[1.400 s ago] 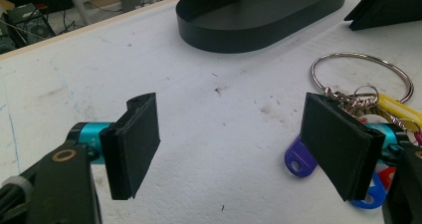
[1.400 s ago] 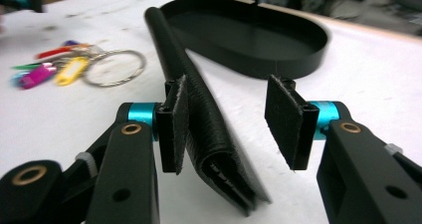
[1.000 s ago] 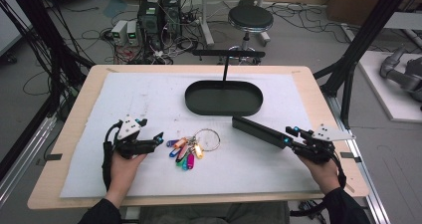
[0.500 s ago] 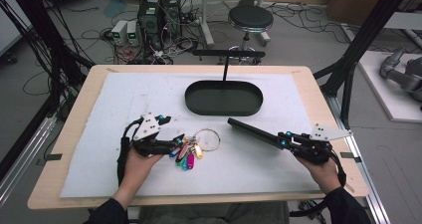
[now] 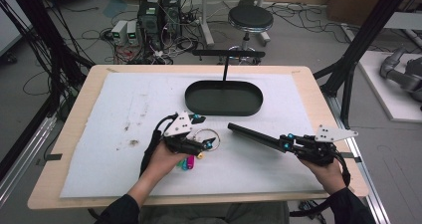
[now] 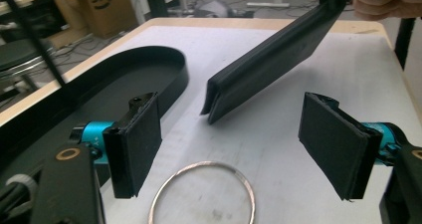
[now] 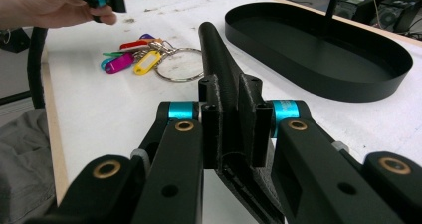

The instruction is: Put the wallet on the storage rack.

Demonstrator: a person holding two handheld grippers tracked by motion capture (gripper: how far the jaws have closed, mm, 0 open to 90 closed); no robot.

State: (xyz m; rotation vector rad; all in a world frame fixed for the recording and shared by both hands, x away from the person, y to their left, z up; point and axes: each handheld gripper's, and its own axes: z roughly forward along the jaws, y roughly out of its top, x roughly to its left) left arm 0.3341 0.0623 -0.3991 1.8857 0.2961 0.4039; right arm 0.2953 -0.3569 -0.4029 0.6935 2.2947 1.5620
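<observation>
A metal key ring (image 5: 207,134) with several coloured tags (image 5: 187,162) lies on the white mat at mid-table. My left gripper (image 5: 208,144) hovers right over it, open; the left gripper view has the ring (image 6: 201,191) low between the spread pads (image 6: 139,144). My right gripper (image 5: 291,145) is shut on one end of a long black bar (image 5: 254,135). The bar (image 6: 268,59) points toward the left gripper, with its free end raised off the mat. In the right gripper view the bar (image 7: 219,59) runs forward toward the ring (image 7: 179,64) and tags (image 7: 129,57).
A black oval tray (image 5: 199,102) sits on the far side of the mat, its rim (image 7: 318,79) close beside the bar. A thin black post with a crossbar (image 5: 226,59) rises behind it. The wooden table edge (image 5: 69,134) frames the mat.
My left gripper has moved right, from beside the tags to over the key ring. The right gripper has carried the bar a little to the left, toward the ring.
</observation>
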